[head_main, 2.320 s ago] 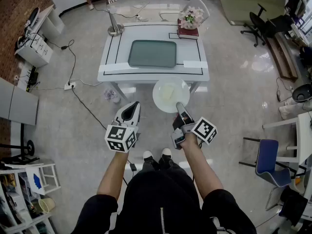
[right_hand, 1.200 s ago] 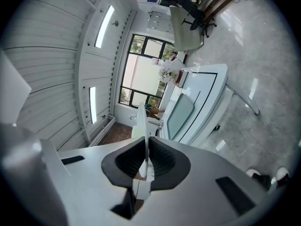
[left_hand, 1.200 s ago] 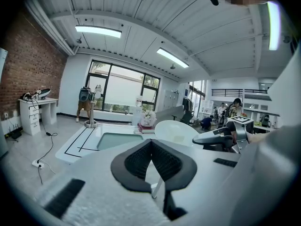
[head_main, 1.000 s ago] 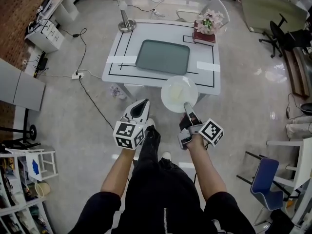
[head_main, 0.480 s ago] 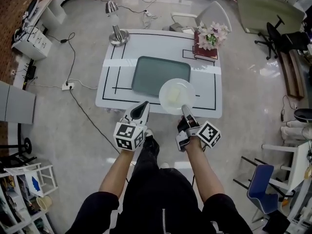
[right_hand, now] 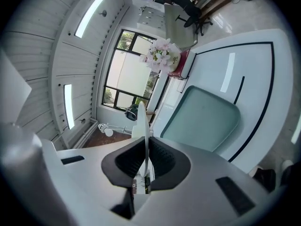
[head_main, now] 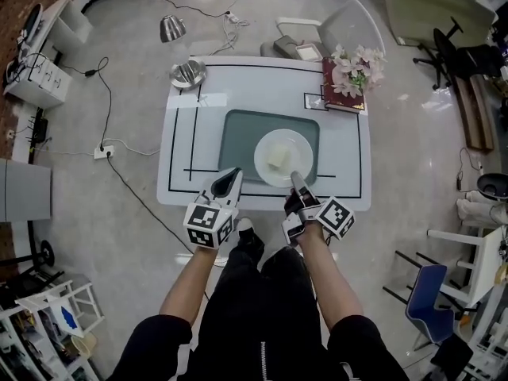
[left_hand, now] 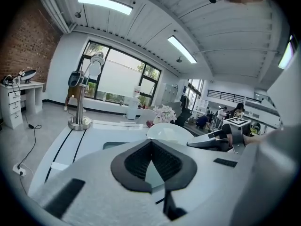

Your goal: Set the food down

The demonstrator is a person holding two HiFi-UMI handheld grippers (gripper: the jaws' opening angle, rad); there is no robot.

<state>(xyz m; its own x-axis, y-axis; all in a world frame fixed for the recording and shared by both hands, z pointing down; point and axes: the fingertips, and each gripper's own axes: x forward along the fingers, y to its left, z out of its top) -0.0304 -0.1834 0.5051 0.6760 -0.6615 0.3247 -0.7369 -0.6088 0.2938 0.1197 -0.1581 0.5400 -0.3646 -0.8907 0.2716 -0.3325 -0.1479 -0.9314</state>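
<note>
A round white plate carries a pale yellow block of food. My right gripper is shut on the plate's near rim and holds it level above the green tray on the white table. In the right gripper view the plate shows edge-on between the pads of the right gripper, with the tray beyond. My left gripper hovers shut and empty at the table's near edge, left of the plate. The left gripper view shows the left gripper, the plate and the right gripper.
A desk lamp stands at the table's far left corner. Flowers on a red book sit at the far right corner. A chair stands behind the table, an office chair and a blue chair to the right. Cables cross the floor at left.
The person has walked up to the table. The plate, earlier in front of the table's near edge, is now over the green tray. Both grippers kept their state.
</note>
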